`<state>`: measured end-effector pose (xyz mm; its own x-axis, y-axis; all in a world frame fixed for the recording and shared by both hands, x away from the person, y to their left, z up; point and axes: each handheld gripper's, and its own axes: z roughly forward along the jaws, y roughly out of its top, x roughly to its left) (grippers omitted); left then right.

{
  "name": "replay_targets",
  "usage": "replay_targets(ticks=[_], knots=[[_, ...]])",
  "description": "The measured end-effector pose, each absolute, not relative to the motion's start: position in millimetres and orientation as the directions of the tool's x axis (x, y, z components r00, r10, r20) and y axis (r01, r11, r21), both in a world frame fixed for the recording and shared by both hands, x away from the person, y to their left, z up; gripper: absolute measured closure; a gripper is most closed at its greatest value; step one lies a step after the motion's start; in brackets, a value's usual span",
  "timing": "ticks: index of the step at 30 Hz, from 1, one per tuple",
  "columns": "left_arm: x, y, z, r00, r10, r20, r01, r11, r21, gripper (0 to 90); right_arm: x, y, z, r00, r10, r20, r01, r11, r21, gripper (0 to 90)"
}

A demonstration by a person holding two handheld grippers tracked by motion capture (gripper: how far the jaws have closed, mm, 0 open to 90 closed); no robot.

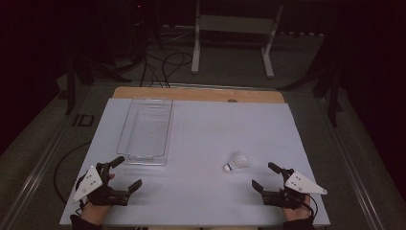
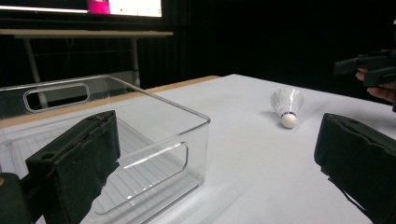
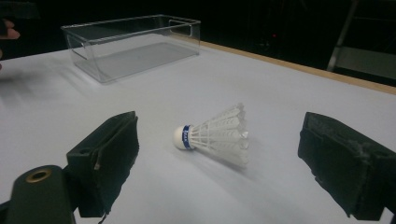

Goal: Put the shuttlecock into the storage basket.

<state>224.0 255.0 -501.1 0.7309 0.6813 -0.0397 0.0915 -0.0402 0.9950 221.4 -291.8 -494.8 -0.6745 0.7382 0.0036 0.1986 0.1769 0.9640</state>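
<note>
On the near left of the white table (image 1: 201, 134), the left gripper (image 1: 128, 171) rests low in a hand, its jaws wide apart and holding nothing. Just beyond it lies a clear plastic bin (image 1: 145, 130), long side running away from the person; it looks empty, though the glare makes that hard to confirm. Further right, the shuttlecock (image 1: 236, 161) lies on its side on the table, cork toward the near edge. At the near right, the right gripper (image 1: 264, 176) sits close to it, jaws spread open, the shuttlecock lying ahead between them, untouched.
</note>
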Motion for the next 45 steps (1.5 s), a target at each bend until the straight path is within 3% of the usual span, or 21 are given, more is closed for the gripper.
replay_targets(ticks=[15, 24, 33, 45], knots=[[229.5, 249.0, -484.2, 0.738, 0.673, -0.043, 0.103, -0.050, 0.993, 0.6, 222.2, -293.0, -495.3, -0.667, 0.745, 0.020, 0.211, 0.163, 0.964, 11.9], [244.4, 237.2, -451.5, 0.764, 0.635, -0.113, 0.176, -0.037, 0.984, 0.5, 223.4, -293.0, -494.2, -0.657, 0.754, 0.021, 0.206, 0.153, 0.967, 11.9], [253.6, 211.5, -413.9, 0.814, 0.581, -0.031, 0.169, -0.185, 0.968, 0.5, 223.0, -292.8, -493.5, -0.656, 0.754, 0.017, 0.202, 0.154, 0.967, 11.9], [266.1, 186.4, -403.2, 0.881, 0.474, -0.002, 0.149, -0.273, 0.950, 0.5, 222.8, -292.5, -492.7, -0.657, 0.754, 0.014, 0.201, 0.157, 0.967, 12.0]])
